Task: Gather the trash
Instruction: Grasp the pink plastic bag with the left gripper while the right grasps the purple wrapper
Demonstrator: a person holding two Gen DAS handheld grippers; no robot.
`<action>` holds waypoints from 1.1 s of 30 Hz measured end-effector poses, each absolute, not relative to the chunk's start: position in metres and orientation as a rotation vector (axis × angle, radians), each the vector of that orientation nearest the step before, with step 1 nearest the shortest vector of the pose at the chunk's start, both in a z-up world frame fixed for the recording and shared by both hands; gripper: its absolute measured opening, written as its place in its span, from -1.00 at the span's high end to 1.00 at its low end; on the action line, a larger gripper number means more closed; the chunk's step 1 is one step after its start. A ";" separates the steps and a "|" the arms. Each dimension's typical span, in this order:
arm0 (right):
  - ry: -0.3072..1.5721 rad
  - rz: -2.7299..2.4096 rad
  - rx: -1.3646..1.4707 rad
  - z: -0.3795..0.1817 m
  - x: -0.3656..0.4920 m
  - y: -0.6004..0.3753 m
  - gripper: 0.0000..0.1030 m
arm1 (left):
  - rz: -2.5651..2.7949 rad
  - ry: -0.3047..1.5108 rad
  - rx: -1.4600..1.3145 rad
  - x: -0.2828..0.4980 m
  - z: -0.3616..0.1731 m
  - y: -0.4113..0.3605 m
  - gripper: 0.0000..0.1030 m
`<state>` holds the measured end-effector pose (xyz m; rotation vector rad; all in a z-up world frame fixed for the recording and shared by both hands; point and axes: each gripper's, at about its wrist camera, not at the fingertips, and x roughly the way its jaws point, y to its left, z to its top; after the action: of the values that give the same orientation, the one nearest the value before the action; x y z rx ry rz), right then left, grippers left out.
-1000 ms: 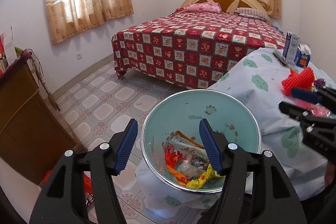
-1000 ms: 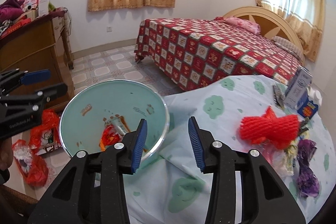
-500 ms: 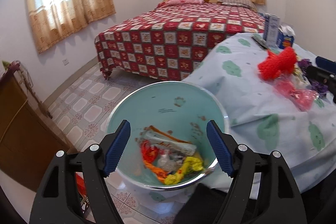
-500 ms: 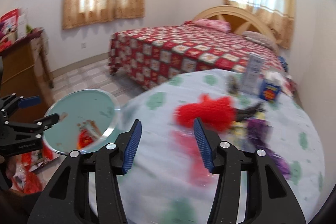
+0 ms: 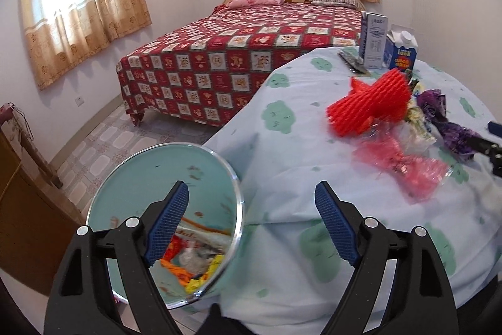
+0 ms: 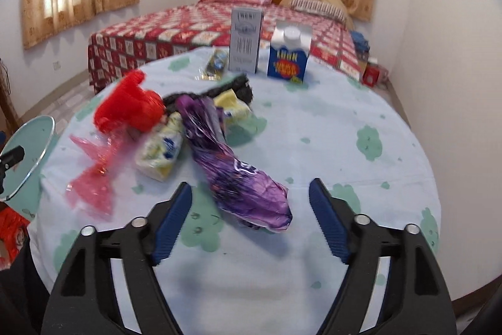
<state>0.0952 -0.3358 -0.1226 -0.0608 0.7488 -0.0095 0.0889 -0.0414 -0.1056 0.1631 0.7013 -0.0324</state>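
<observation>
A teal trash bin [image 5: 175, 178] with wrappers inside stands at the table's left edge; it also shows in the right wrist view [image 6: 31, 146]. On the cloth lie a red foam net [image 5: 370, 105] [image 6: 128, 109], a pink wrapper [image 5: 404, 168] [image 6: 94, 168], a yellow-white packet [image 6: 163, 146] and a purple wrapper [image 6: 238, 175] [image 5: 451, 127]. My left gripper [image 5: 251, 222] is open and empty between bin and table. My right gripper [image 6: 251, 218] is open and empty, just short of the purple wrapper's near end.
A white carton [image 6: 244, 43] and a blue carton [image 6: 290, 55] stand at the table's far side, with a small wrapper [image 6: 216, 65] beside them. A bed [image 5: 238, 52] lies beyond. A wooden cabinet [image 5: 22, 209] stands left of the bin.
Both grippers swung right, from the bin toward the table. The right gripper now faces the trash pile with the purple wrapper in front. Both jaws have opened wider.
</observation>
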 end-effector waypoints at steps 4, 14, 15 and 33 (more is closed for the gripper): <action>0.799 -0.019 -0.082 -0.131 0.106 -0.340 -0.40 | -0.038 0.710 0.157 0.091 -0.104 -0.050 -0.59; 0.818 0.062 0.003 -0.132 0.087 -0.346 0.73 | -0.095 0.700 0.163 0.081 -0.094 -0.078 -0.59; 0.806 0.063 0.015 -0.129 0.084 -0.346 0.73 | -0.106 0.695 0.164 0.078 -0.091 -0.083 -0.59; 0.682 -0.090 0.150 -0.118 0.017 -0.411 0.73 | -0.176 0.713 0.262 0.084 -0.111 -0.180 -0.67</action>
<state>0.0171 -0.4105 -0.1180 0.1504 0.6823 -0.0903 0.0840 -0.1798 -0.1108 0.2619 0.7131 -0.1758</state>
